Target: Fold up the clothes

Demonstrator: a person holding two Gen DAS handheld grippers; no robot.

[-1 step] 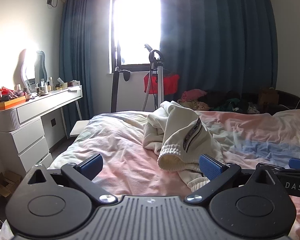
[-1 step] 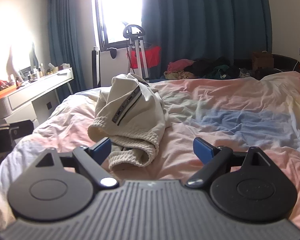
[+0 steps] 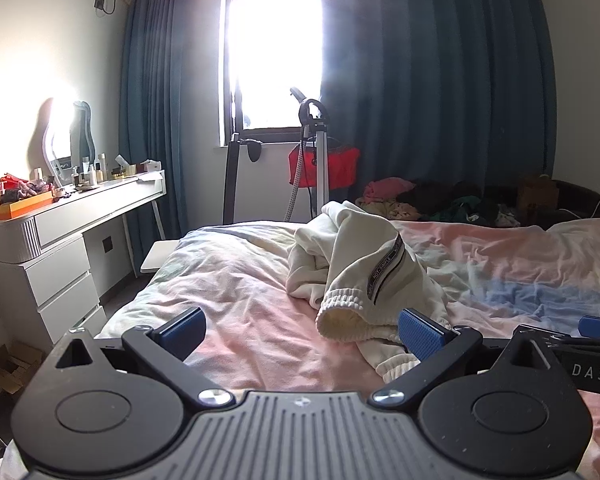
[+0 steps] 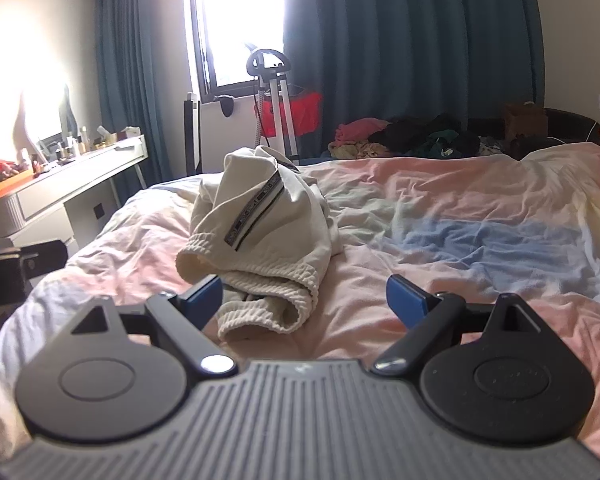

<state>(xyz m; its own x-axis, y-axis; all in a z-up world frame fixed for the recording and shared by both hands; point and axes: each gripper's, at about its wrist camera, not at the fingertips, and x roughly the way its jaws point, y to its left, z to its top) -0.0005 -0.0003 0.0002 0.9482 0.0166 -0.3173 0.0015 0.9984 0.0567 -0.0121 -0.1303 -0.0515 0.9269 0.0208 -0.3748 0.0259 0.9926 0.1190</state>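
Nothing moved; rumpled pastel bed [image 3: 240,280].

— How many garments lie on the bed [image 4: 480,216]?
— One cream garment [image 4: 260,224], mid-frame. One heap of clothes [image 4: 412,136] behind, too tangled to count.
— Grippers?
— Two: left gripper [image 3: 300,330], right gripper [image 4: 304,300].
— Windows?
— One window [image 3: 274,48], top centre.

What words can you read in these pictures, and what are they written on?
"NOT SIMPLE": on the dark printed stripe of the crumpled cream-white fabric garment.
"DAS": on the black body of the right gripper, at the left wrist view's edge; the word is cut off.
Bottles on the white dresser: labels too small to read.
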